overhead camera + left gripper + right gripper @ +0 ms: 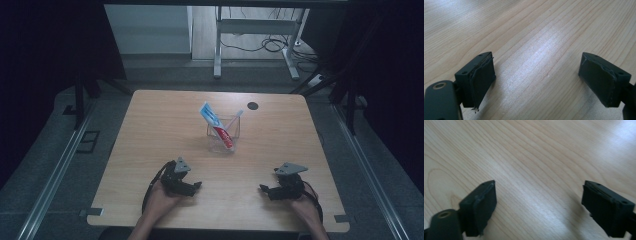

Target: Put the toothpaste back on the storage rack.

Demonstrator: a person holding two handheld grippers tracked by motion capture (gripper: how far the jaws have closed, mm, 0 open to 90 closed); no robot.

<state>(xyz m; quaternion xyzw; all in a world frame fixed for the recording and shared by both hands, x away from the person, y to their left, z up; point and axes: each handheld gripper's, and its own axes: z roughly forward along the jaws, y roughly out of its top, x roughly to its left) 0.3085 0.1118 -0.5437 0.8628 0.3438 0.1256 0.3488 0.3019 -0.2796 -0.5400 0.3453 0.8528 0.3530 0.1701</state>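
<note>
**Both grippers rest empty, short of the toothpaste cup**

The wooden table (150, 130) carries a clear plastic cup (223, 134) near its middle, with a toothpaste tube (216, 125) and a toothbrush (236, 118) leaning inside. The left gripper (192, 186) and right gripper (265, 189) lie near the front edge, well apart from the cup, jaws spread wide and holding nothing. A clean reach probably means approaching the tube's raised end from above, closing gently so the light cup does not tip.

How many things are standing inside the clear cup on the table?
2: a toothpaste tube leaning toward the cup's left-rear side, and a toothbrush leaning to the right rear. The clear cup could hide something smaller.
</note>
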